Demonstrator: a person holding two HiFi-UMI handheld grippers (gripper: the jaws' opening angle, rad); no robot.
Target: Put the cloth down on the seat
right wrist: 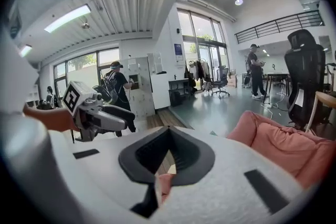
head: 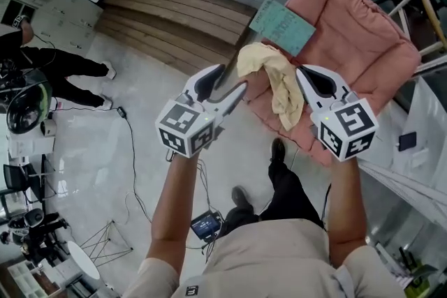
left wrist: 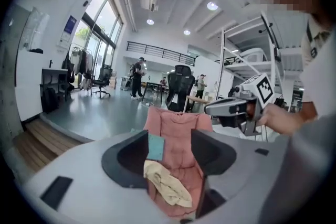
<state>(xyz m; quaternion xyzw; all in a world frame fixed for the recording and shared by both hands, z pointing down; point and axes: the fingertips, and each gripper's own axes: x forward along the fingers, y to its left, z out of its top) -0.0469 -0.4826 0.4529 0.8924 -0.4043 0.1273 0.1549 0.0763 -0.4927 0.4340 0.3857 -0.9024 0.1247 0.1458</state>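
Our left tool (head: 234, 77) stood spread and empty near the crumpled pale-yellow cloth (head: 271, 70) lying on the pink cushioned seat (head: 363, 45); our right tool (head: 299, 71) was pressed together, empty.

- My left gripper (head: 234, 77) has a pale grey shell, and I see dark lining inside its jaws.
- My right gripper (head: 302, 73) is the same make, grey outside and dark within.
- Each carries a cube (head: 185, 125) faced with black-and-white square markers.
- The person carrying them for me wears a beige short-sleeved shirt (head: 279, 255), black trousers (head: 290, 195) and dark shoes (head: 277, 149).
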